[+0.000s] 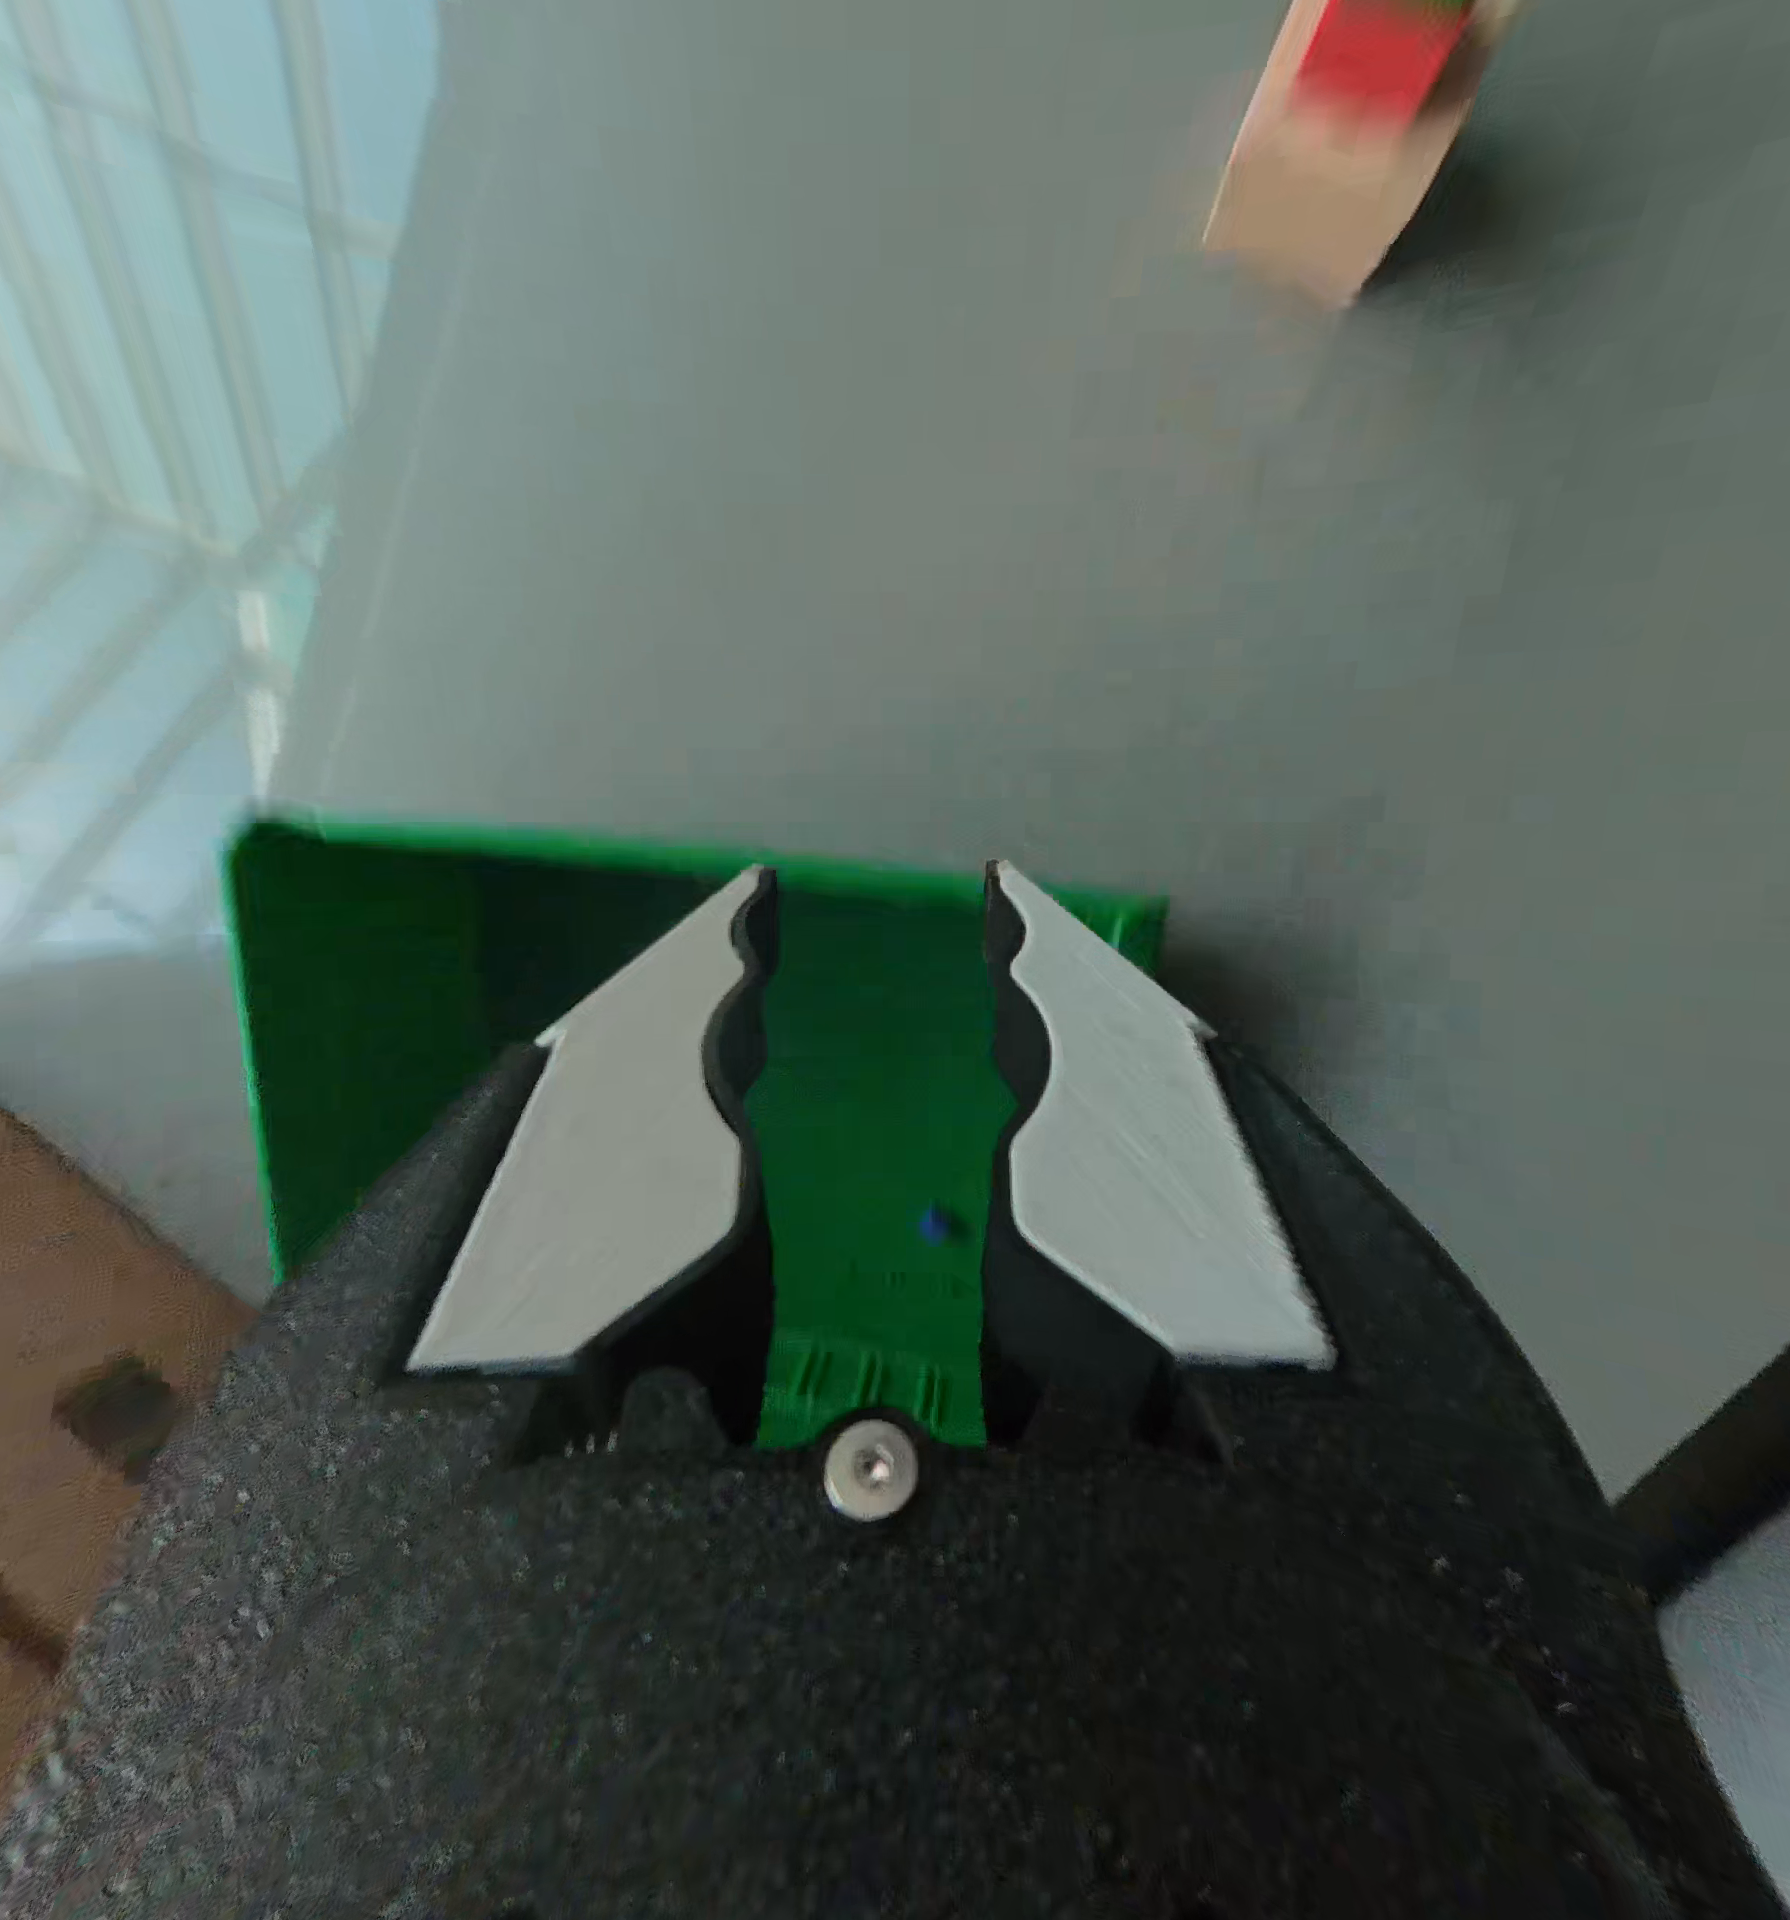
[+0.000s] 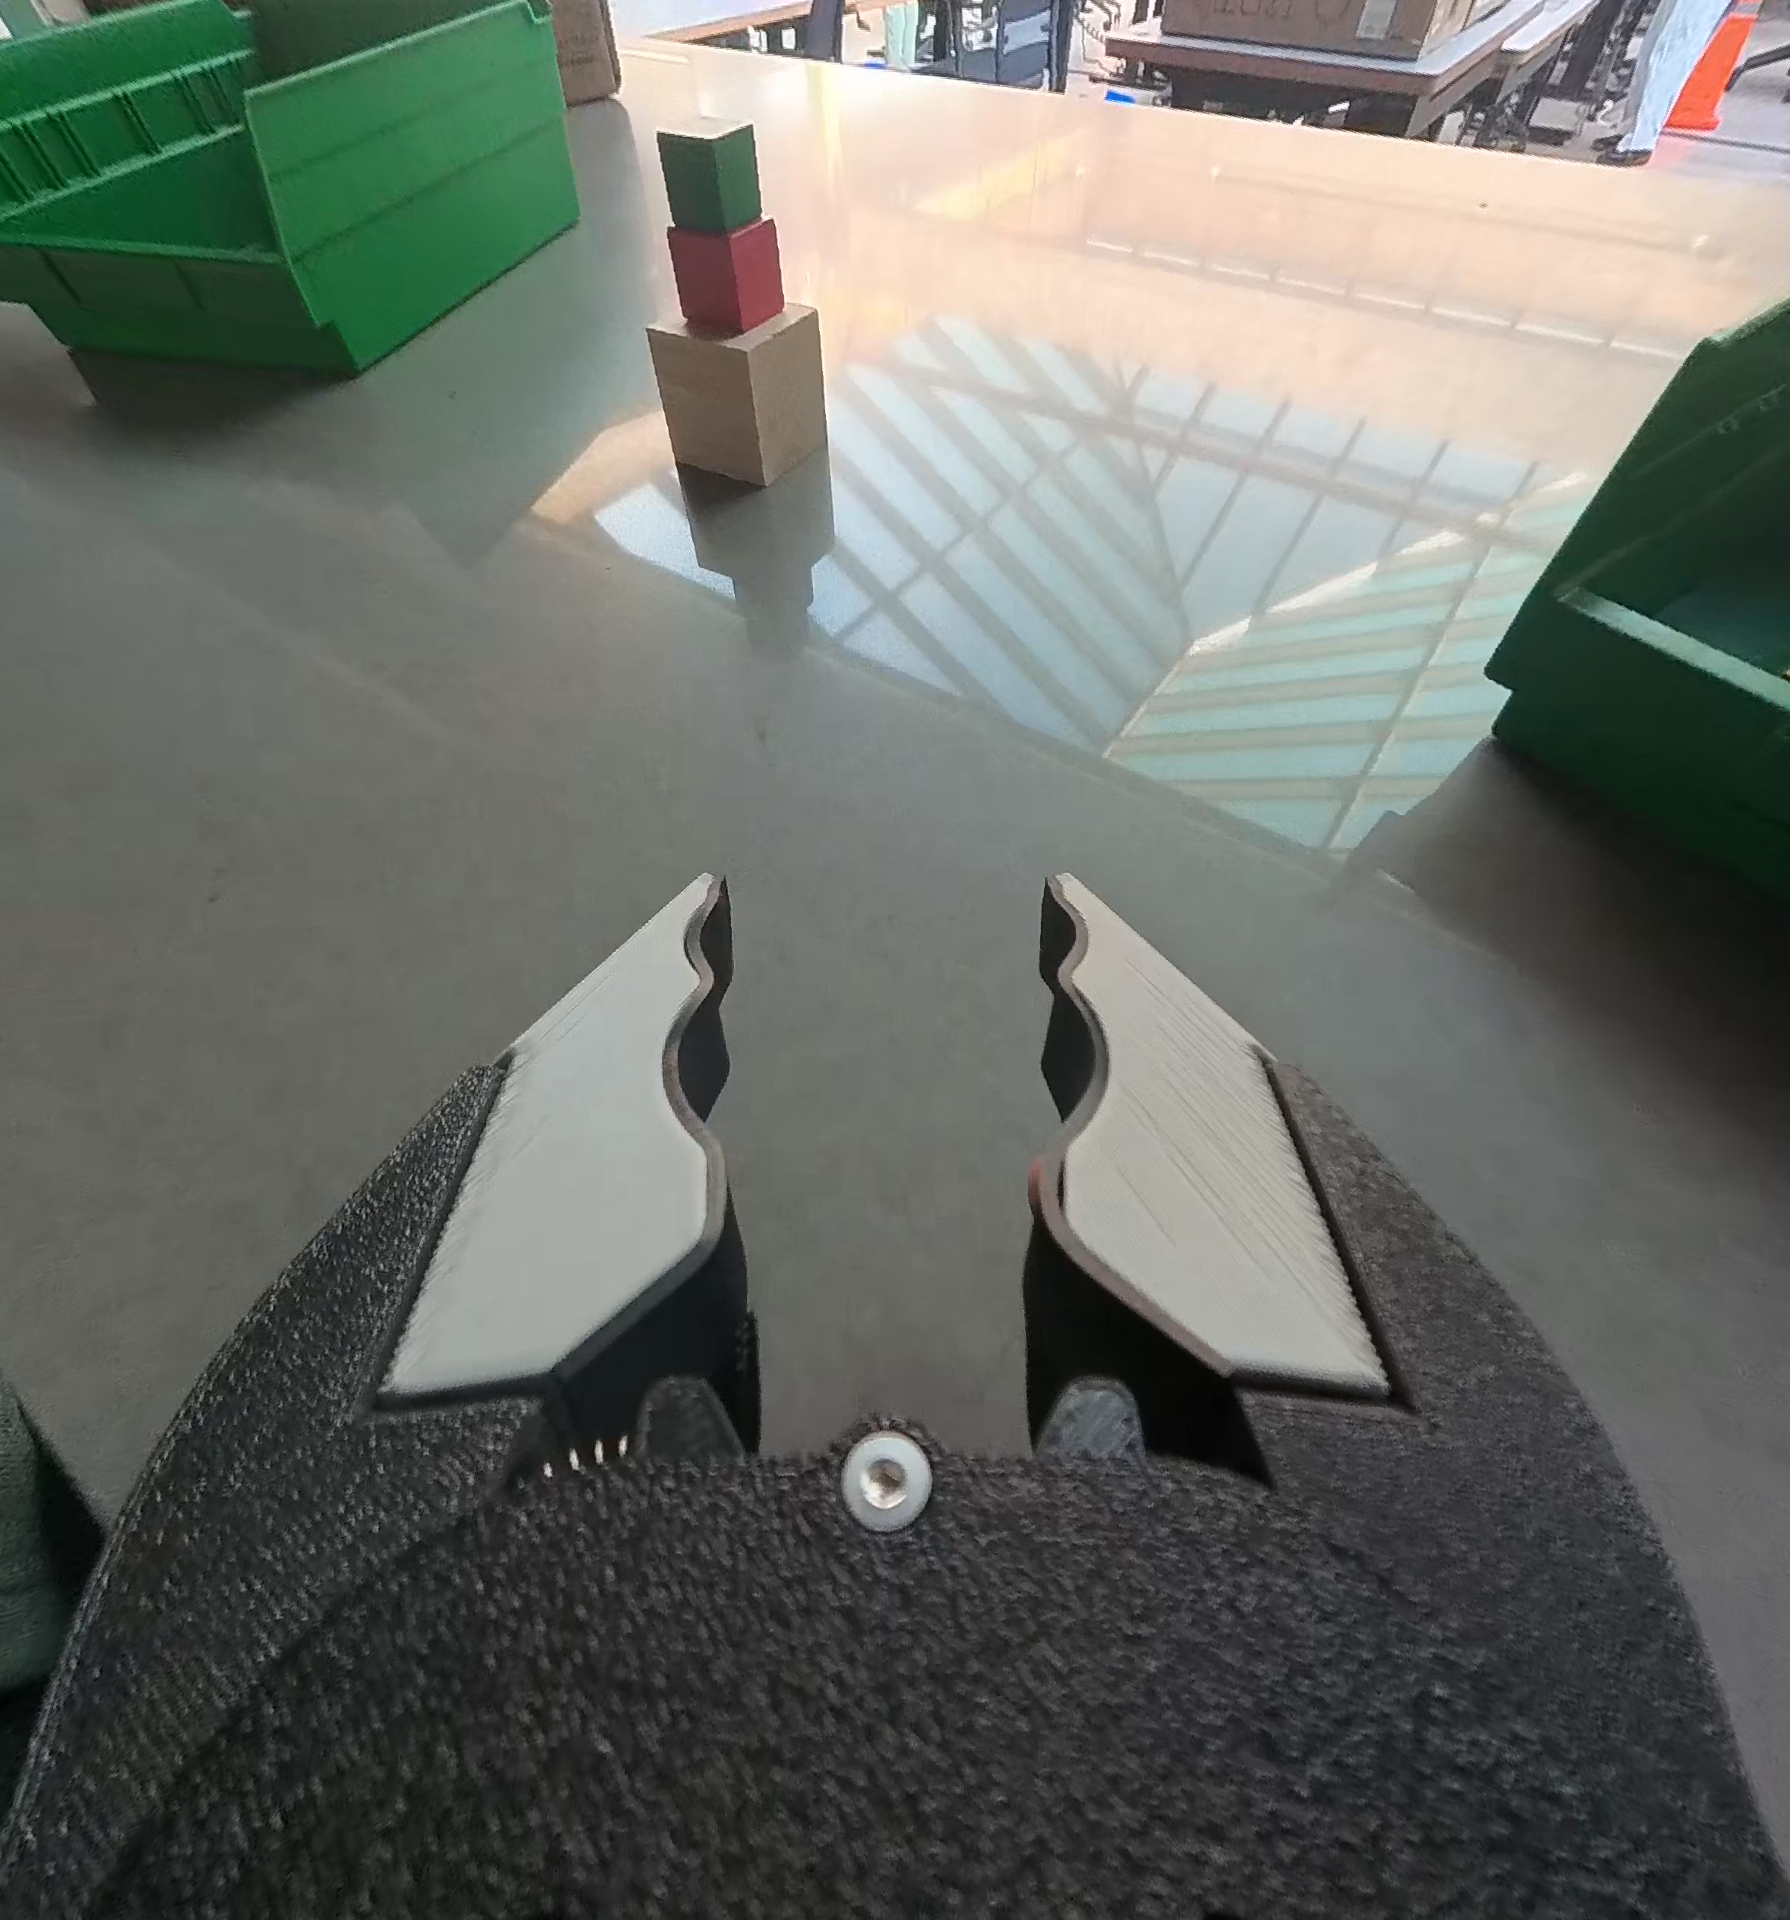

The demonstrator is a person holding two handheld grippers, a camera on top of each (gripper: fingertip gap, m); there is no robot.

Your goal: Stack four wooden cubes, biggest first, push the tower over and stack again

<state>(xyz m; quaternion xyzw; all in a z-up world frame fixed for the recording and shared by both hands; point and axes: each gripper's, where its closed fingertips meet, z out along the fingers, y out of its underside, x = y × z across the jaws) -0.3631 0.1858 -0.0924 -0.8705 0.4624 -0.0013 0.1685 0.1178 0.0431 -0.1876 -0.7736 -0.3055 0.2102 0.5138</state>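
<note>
Blurred green bin (image 1: 371, 1039) fills left claw's (image 1: 880, 883) gap.

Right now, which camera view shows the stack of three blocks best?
The right wrist view shows it best: the green block sits on the red block, which sits on the wooden block, all sharp and whole on the grey table. The left wrist view shows only a blurred, cropped part of the stack at its top edge.

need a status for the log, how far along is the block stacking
Done: a green block sits on a red block on a wooden block. In hand: nothing; the right tool is open and empty, the left tool open over a green bin. What is left cannot be told.
</note>
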